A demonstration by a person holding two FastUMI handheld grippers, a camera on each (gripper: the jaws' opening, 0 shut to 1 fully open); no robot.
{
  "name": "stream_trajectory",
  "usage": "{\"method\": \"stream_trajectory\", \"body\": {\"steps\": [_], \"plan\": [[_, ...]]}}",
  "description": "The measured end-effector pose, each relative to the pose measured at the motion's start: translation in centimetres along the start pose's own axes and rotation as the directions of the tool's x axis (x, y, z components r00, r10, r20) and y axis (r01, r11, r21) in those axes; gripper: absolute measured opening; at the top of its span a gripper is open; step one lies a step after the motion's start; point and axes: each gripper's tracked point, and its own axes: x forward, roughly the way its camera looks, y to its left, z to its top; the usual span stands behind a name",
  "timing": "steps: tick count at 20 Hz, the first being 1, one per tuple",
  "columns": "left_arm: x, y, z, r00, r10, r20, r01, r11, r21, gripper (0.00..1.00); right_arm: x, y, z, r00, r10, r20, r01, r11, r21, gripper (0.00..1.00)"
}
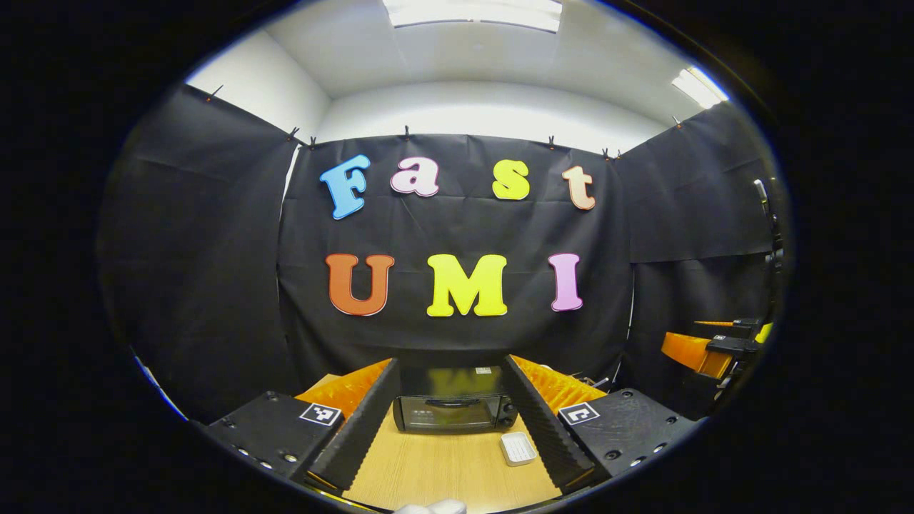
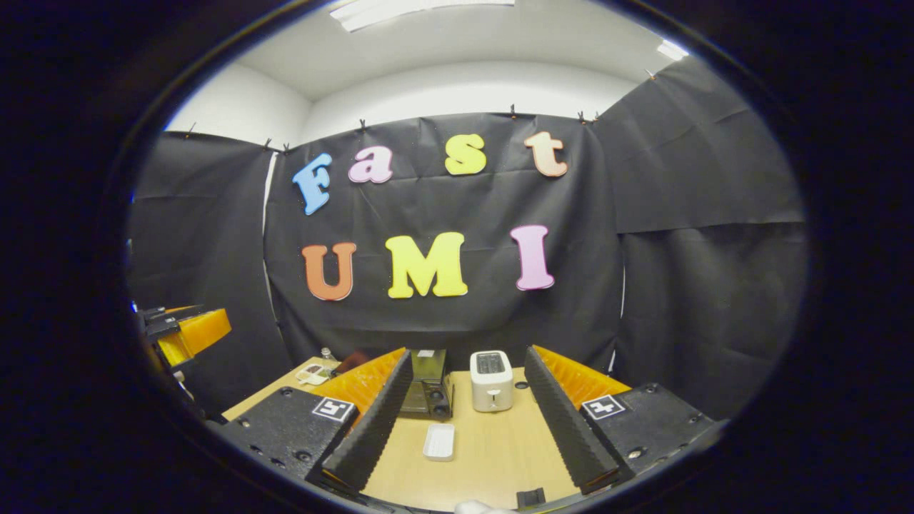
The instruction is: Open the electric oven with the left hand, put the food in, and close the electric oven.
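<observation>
Booth w/ black cloth walls, wood-grain tabletop (image 1: 443,464). Left gripper (image 1: 453,439): fingers wide, empty, ribbed faces, aimed at electric oven (image 1: 452,410). Right gripper (image 2: 464,435): fingers wide, empty. Oven: dark boxy body, glass door w/ bar handle, door closed, at tabletop rear. White rectangular food tray (image 2: 438,441) flat on tabletop in front of oven, toward its right. White toaster (image 2: 491,380) beside oven. Progress est.: nil; open, load, close all pending.

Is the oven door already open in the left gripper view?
No, the electric oven on the table has its glass door upright and shut, with the handle across the top of the door.
</observation>
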Motion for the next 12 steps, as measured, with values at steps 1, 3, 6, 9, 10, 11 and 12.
{"method": "stream_trajectory", "body": {"steps": [1, 3, 6, 9, 10, 11, 12], "plan": [[0.0, 0.0, 0.0, 1.000, -0.001, -0.001, 0.001, 1.000, 0.000, 0.95, -0.1, 0.0, 0.2, 1.000, -0.001, 0.004, 0.001, 1.000, 0.002, 1.00], [-0.3, 0.0, 0.2, 1.000, -0.001, 0.003, 0.001, 1.000, 0.007, 0.95, -0.2, 0.0, 0.6, 1.000, 0.000, 0.011, 0.000, 1.000, -0.001, 1.00], [-0.3, 0.1, 0.4, 1.000, 0.001, 0.004, -0.001, 1.000, 0.012, 0.95, -0.2, 0.0, 1.2, 1.000, -0.001, 0.022, 0.002, 1.000, -0.015, 1.00], [-0.4, -0.1, 0.6, 1.000, -0.008, 0.002, 0.008, 1.000, -0.002, 0.94, -0.1, 0.1, 1.2, 1.000, 0.003, 0.020, -0.002, 1.000, -0.011, 1.00], [-0.2, 0.0, 0.7, 1.000, -0.009, 0.006, 0.009, 1.000, -0.001, 0.95, -0.2, 0.4, 1.3, 1.000, 0.008, 0.021, -0.008, 1.000, -0.006, 0.90], [-0.2, 0.2, 0.8, 1.000, -0.006, 0.007, 0.006, 1.000, 0.000, 0.95, -0.2, 0.5, 1.4, 1.000, 0.008, 0.022, -0.008, 1.000, -0.002, 1.00], [-0.1, 0.3, 0.6, 1.000, -0.006, 0.007, 0.006, 1.000, 0.000, 0.95, -0.1, 0.5, 1.4, 1.000, 0.009, 0.023, -0.009, 1.000, -0.002, 1.00]]}}
